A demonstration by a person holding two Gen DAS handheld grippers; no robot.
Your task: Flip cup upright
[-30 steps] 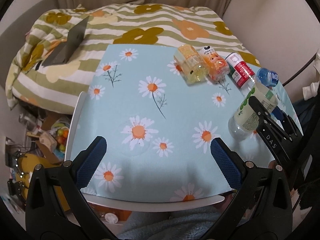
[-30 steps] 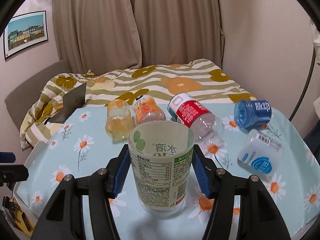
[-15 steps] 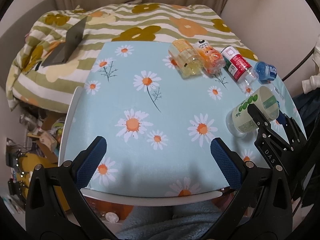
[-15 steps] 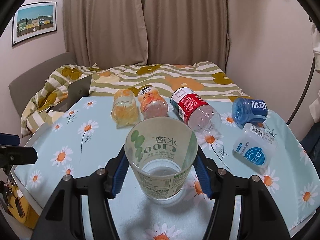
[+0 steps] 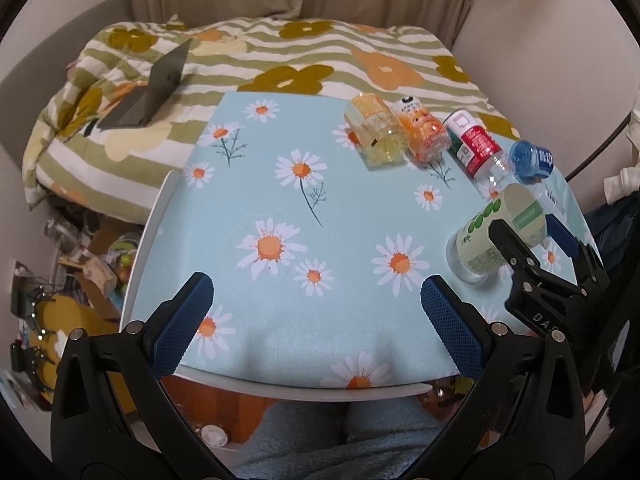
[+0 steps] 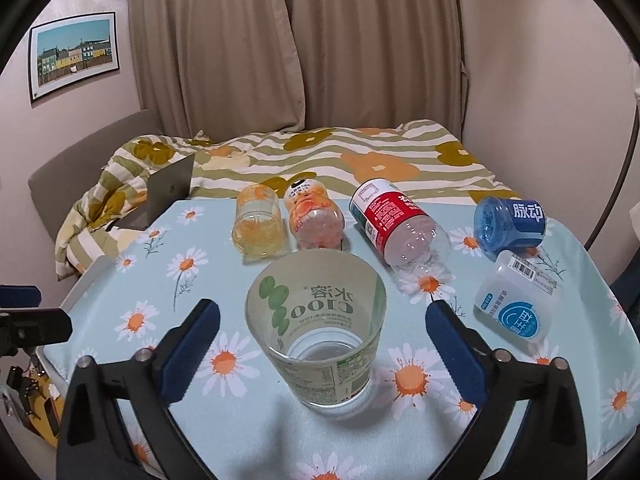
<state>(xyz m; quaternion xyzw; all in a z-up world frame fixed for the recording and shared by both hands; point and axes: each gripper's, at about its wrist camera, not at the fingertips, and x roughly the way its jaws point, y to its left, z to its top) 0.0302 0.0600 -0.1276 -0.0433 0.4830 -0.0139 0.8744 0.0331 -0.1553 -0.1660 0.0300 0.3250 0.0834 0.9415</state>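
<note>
From my left wrist, my right gripper's black near finger [image 5: 516, 248] covered part of the clear plastic cup with green label [image 5: 492, 236], and its blue far pad was half hidden behind the cup. The white-labelled clear cup lying on its side [image 5: 554, 204] barely peeked out past the rim. From my right wrist, my left gripper [image 6: 24, 320] was cut off by the left edge. The small print on the cup's label [image 6: 320, 380] was too fine to read. Clutter under the table [image 5: 80, 264] stayed blurred.
</note>
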